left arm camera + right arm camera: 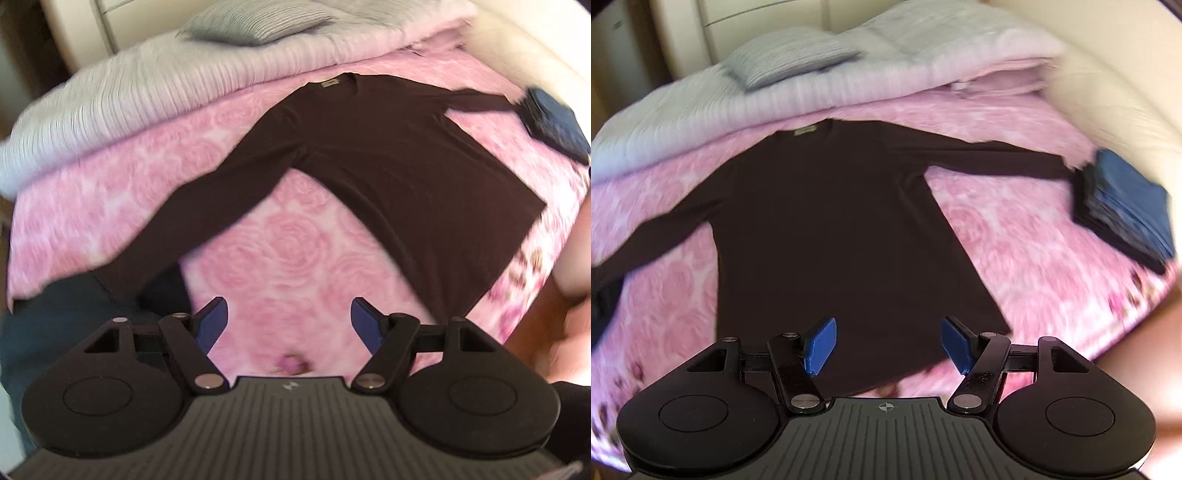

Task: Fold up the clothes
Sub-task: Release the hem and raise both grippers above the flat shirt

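Observation:
A dark brown long-sleeved shirt point(373, 166) point(831, 221) lies spread flat on a pink rose-patterned bedspread point(280, 266) point(1004, 229), collar and label towards the far side, both sleeves stretched outwards. My left gripper point(290, 325) hovers open over bare bedspread between the shirt's left sleeve and its body, holding nothing. My right gripper point(888, 345) hangs open just above the shirt's near hem, with nothing between its blue pads.
A folded stack of dark and blue clothes point(554, 122) point(1126, 210) sits at the end of the right sleeve. A light ribbed blanket point(147, 99) point(775, 103) with a grey pillow point(255, 22) point(790, 55) lies beyond the collar. Dark clothing point(55, 325) lies at the near left.

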{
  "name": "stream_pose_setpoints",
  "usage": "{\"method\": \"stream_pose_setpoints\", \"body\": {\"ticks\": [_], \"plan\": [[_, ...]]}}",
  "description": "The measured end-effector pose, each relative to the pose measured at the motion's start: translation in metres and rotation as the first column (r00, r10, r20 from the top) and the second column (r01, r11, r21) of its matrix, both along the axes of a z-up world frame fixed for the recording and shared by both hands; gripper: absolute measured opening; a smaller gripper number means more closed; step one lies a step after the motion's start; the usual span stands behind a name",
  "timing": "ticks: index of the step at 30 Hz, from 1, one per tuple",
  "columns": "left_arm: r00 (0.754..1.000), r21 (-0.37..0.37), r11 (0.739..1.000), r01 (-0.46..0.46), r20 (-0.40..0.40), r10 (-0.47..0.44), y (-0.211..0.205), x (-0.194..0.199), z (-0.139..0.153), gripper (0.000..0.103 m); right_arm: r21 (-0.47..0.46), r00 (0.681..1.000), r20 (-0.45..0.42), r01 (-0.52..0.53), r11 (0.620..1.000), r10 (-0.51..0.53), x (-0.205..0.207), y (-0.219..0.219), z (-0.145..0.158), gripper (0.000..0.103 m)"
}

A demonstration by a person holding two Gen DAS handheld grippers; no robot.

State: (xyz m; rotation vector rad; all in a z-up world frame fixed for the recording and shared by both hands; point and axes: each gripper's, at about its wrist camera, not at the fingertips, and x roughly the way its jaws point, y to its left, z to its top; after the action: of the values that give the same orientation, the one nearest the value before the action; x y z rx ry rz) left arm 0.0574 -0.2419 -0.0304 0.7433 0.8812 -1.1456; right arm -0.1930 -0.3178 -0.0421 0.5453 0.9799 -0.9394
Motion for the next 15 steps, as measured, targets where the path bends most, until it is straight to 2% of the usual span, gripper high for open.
{"method": "stream_pose_setpoints", "body": {"ticks": [2,7,8,15], "plan": [[1.0,-0.005,1.0,0.027,0.016,-0.026,0.015,0.012,0.009,0.07,0.002,0.999,-0.006,0.042,0.999,-0.042,0.01,0.031,0.007,0.067],[0.997,-0.032,0.996,0.08,-0.02,-0.081,0.04,0.023,0.016,0.07,0.005,0.99,-0.022,0.139,0.99,-0.139,0.034,0.107,0.026,0.067],[0.997,-0.029,0.998,0.064,-0.028,-0.065,0.044,0.023,0.016,0.07,0.005,0.99,-0.028,0.139,0.99,-0.139,0.037,0.119,0.029,0.067],[0.995,-0.047,0.996,0.079,-0.063,-0.082,0.058,0.007,0.019,0.07,-0.036,0.989,-0.057,0.132,0.991,-0.134,0.04,0.155,0.037,0.067]]}}
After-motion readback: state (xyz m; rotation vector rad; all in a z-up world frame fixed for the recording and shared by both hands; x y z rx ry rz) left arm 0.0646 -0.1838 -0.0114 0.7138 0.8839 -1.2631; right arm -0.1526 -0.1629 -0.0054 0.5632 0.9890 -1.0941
